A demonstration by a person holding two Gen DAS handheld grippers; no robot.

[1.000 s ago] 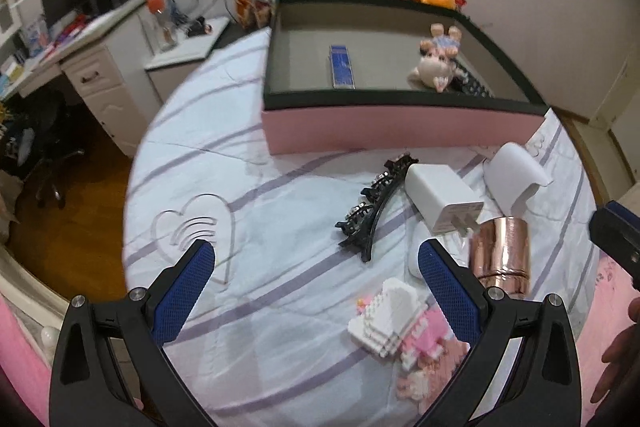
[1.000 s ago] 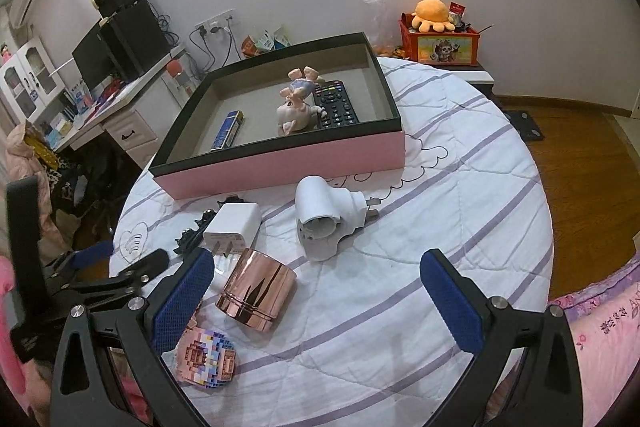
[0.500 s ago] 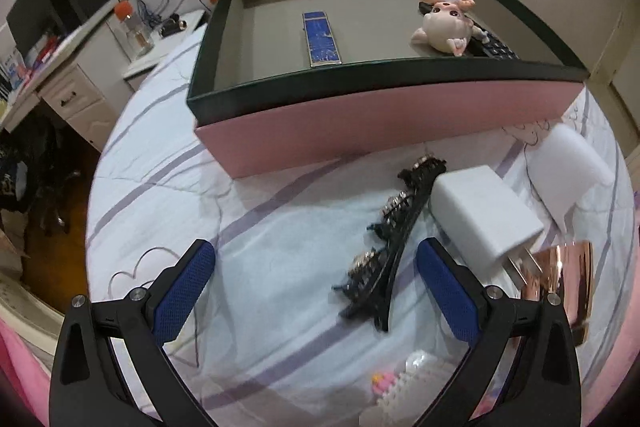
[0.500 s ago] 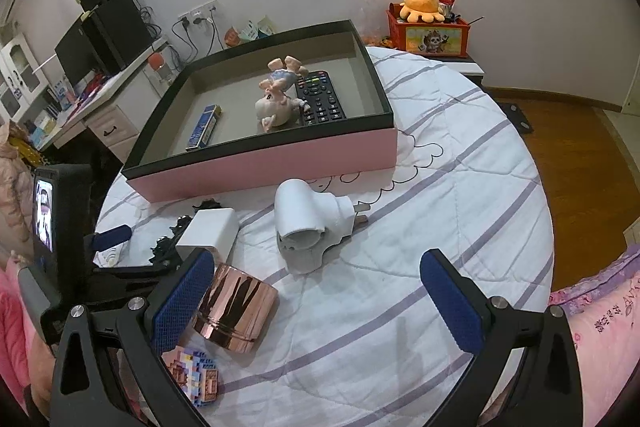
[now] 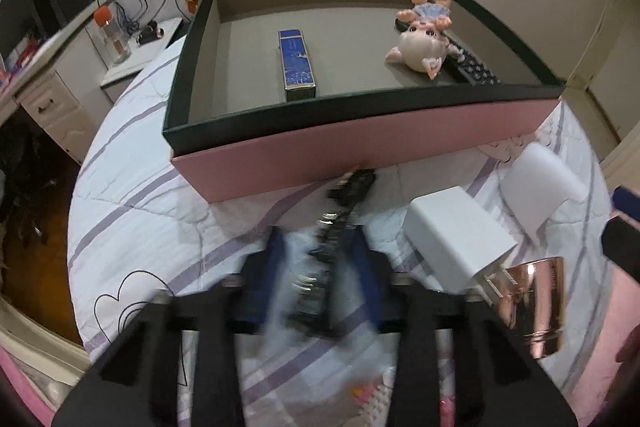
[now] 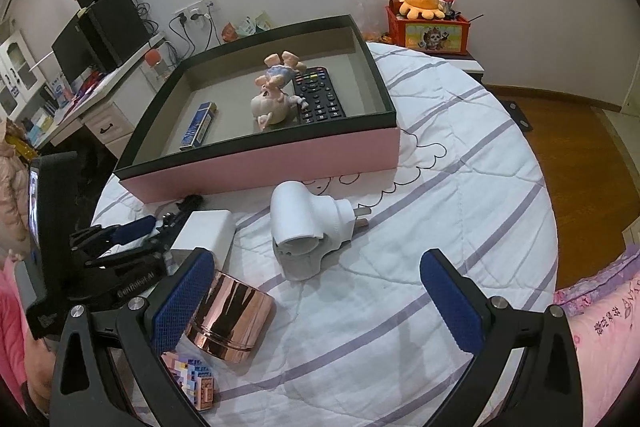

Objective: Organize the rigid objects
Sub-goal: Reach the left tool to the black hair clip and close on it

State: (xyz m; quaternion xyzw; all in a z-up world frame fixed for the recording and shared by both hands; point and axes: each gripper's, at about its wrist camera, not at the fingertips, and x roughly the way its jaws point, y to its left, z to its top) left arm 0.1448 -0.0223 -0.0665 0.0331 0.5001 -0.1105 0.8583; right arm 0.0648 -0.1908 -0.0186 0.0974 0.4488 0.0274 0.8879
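The left gripper has its blue fingers drawn narrow around one black hair clip lying on the bedspread, though blur hides the contact. The right gripper hangs wide and empty. Nearby lie two white plugs and one copper cup. One pink box holds three items

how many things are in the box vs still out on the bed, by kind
In the box:
blue case: 1
pig figurine: 1
remote: 1

On the bed:
white chargers/plugs: 2
black hair clip, between the left gripper fingers: 1
rose-gold cup: 1
block models: at least 1

Total: at least 8
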